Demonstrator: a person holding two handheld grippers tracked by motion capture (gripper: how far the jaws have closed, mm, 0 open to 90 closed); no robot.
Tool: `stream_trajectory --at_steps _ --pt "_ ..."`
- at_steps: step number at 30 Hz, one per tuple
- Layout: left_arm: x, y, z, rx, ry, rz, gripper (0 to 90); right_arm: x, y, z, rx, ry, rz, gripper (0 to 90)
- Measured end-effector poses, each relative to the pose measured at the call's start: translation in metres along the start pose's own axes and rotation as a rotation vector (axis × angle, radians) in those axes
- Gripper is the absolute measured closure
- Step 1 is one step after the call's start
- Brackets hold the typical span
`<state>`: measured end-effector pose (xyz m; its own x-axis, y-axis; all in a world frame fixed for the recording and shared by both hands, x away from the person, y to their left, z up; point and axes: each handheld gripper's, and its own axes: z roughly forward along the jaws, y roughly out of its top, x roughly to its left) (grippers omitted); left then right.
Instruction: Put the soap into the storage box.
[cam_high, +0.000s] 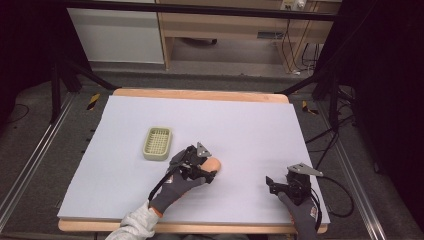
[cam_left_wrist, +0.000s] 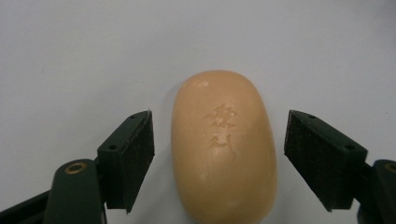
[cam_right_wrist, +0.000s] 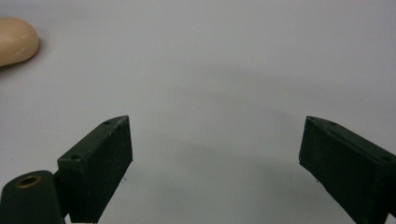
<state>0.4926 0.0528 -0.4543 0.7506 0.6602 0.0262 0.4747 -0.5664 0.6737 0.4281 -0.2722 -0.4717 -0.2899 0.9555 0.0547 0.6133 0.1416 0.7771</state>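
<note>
Smooth oval peach soap bar (cam_left_wrist: 224, 147) between left gripper (cam_left_wrist: 218, 158) jaws spread apart untouching, right gripper (cam_right_wrist: 215, 163) jaws spread, ribbed green dish (cam_high: 157, 143)

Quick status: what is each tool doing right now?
Left tool: open, jaws either side of the peach oval soap bar, not gripping.
Right tool: open, holding nothing.

Left claw (cam_left_wrist: 218, 154) spread wide, pads flanking orange soap bar (cam_left_wrist: 223, 144), untouched, on white surface (cam_left_wrist: 93, 56).
</note>
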Motion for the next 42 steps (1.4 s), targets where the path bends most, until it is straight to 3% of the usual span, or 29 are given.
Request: stream_trajectory --at_steps 23,42 --pt "0.0 -0.002 0.019 0.067 -0.023 0.008 28.9 0.0 0.0 0.001 0.009 -0.003 -0.002 10.0" --pt "-0.001 -0.002 0.02 0.071 -0.014 0.01 30.9 0.001 0.0 0.002 0.014 -0.001 0.0 9.9"
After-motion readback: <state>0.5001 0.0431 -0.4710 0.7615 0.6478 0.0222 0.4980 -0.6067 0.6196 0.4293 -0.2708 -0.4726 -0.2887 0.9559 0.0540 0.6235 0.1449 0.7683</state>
